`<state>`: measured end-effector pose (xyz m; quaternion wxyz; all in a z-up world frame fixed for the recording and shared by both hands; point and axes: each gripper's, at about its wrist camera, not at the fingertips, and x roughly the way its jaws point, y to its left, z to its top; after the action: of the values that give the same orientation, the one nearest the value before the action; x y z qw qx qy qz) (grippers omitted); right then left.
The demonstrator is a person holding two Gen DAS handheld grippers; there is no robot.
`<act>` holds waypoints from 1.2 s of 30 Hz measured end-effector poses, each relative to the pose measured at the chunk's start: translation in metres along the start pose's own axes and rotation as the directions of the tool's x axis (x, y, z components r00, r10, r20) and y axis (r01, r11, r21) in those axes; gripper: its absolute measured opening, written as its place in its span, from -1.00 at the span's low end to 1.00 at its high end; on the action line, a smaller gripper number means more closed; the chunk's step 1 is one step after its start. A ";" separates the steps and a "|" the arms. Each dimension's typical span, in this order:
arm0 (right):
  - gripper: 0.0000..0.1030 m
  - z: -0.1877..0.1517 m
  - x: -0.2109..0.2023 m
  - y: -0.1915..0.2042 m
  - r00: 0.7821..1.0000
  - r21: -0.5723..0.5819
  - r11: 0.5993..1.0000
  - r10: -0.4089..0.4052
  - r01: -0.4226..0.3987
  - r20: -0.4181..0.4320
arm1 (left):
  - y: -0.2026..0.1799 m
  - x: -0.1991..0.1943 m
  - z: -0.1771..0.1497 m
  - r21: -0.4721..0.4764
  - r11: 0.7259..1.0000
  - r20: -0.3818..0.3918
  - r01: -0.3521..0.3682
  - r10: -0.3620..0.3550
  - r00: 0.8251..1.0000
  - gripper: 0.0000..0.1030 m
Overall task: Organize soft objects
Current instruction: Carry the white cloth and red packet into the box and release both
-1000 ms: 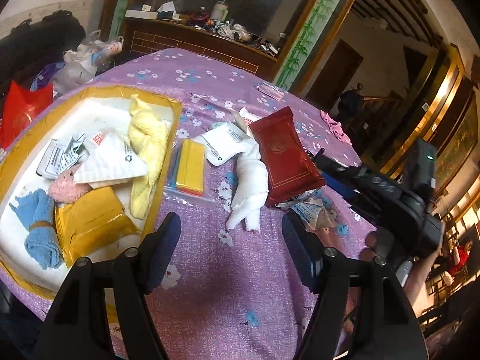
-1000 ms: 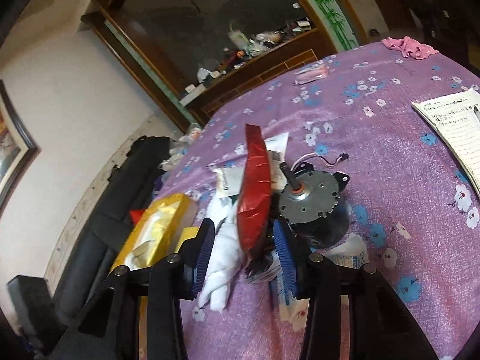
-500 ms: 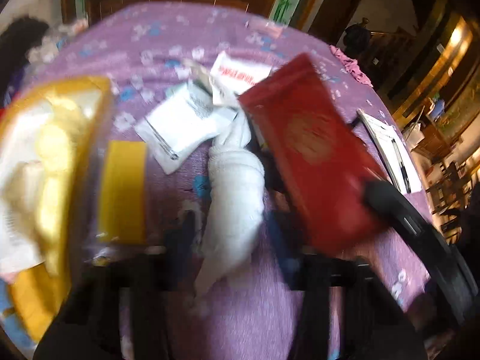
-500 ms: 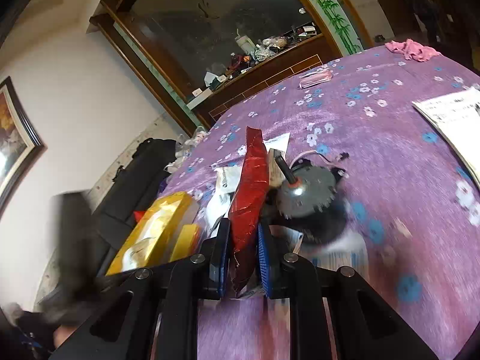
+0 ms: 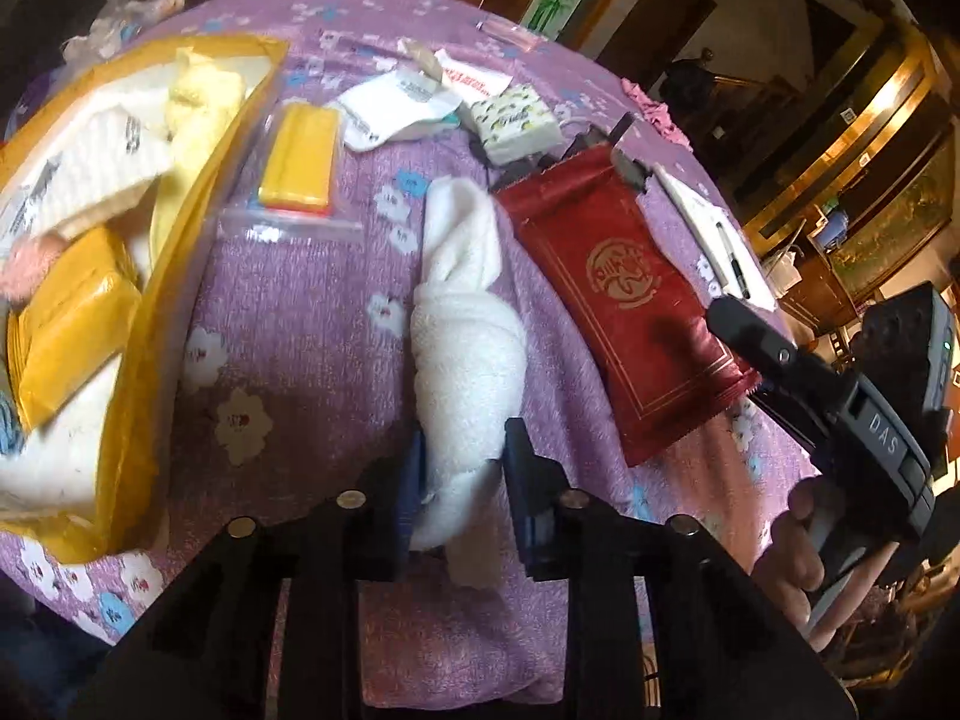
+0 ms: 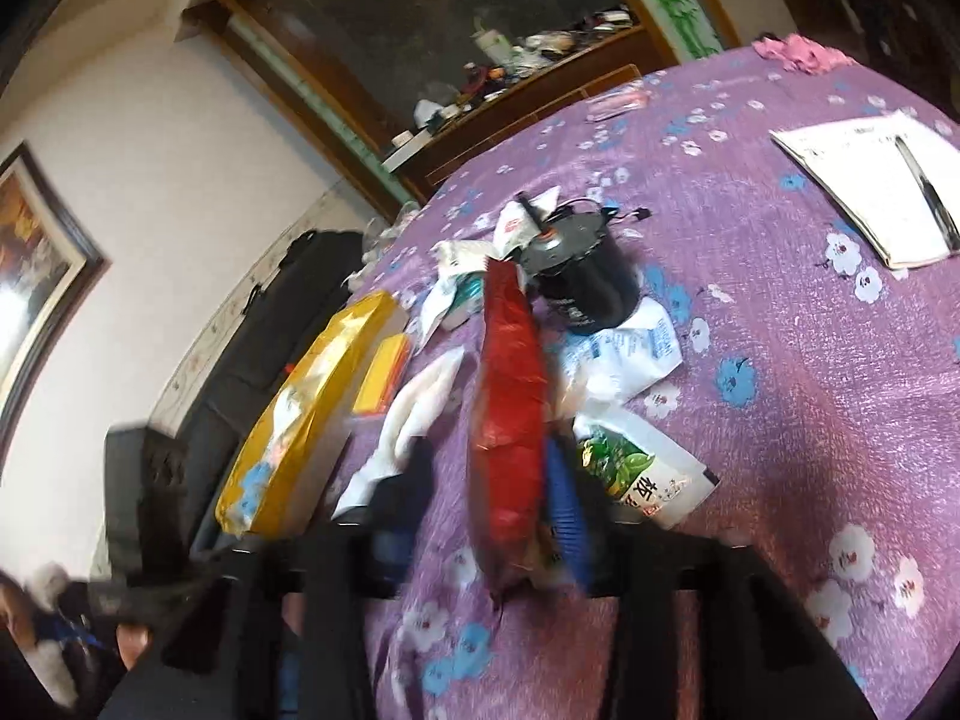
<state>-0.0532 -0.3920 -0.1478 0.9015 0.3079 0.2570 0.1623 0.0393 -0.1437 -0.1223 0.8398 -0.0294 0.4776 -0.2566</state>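
Observation:
A rolled white towel (image 5: 468, 330) lies on the purple flowered tablecloth (image 5: 312, 360), and my left gripper (image 5: 465, 474) is shut on its near end, blue pads pressing both sides. To its right is a red foil packet (image 5: 624, 294). In the right wrist view the packet (image 6: 510, 396) is seen edge-on between the jaws of my right gripper (image 6: 486, 504), which are opening. It rests against the right pad and stands clear of the left one. The towel (image 6: 420, 402) is just to its left. A finger (image 5: 756, 339) of the right gripper shows at the packet's corner.
A yellow tray (image 5: 150, 324) at the left holds cloths, packets and a yellow cushion. Beyond the towel lie a bagged yellow sponge (image 5: 300, 156), a white pouch (image 5: 390, 108) and a tissue pack (image 5: 519, 120). A black motor (image 6: 576, 276), a green tea packet (image 6: 642, 468) and a notebook (image 6: 870, 180) lie right.
My left gripper came down and forward over the white towel and closed on its near end. My right gripper squeezed the red packet, then its jaws spread apart again.

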 end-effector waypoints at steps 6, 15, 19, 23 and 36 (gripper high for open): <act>0.04 0.011 0.015 0.011 0.998 -0.060 0.996 -0.057 0.058 0.022 | -0.017 0.032 0.023 0.068 0.993 0.062 -0.095 0.091 0.994 0.19; 0.43 0.016 0.013 0.053 0.976 -0.266 0.939 -0.210 0.216 0.051 | -0.027 0.042 0.025 0.063 0.998 0.123 -0.031 0.023 0.992 -0.32; 0.49 0.007 0.051 0.068 0.946 -0.401 0.871 -0.322 0.285 -0.027 | -0.009 -0.004 0.024 -0.011 0.994 0.242 0.107 -0.101 0.965 -0.31; -0.12 0.003 0.060 0.080 0.896 -0.450 0.795 -0.444 0.408 0.027 | 0.024 -0.050 0.017 -0.061 0.992 0.341 0.107 -0.080 0.937 -0.31; -0.71 0.018 0.005 0.116 0.969 -0.303 0.921 -0.218 0.245 0.119 | 0.133 -0.125 -0.027 -0.276 0.957 0.430 0.088 0.042 0.902 -0.31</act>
<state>-0.0543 -0.3098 -0.0634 0.9618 0.1339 0.2248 0.0807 0.0192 0.0346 -0.0781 0.9079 -0.2134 0.3121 -0.1812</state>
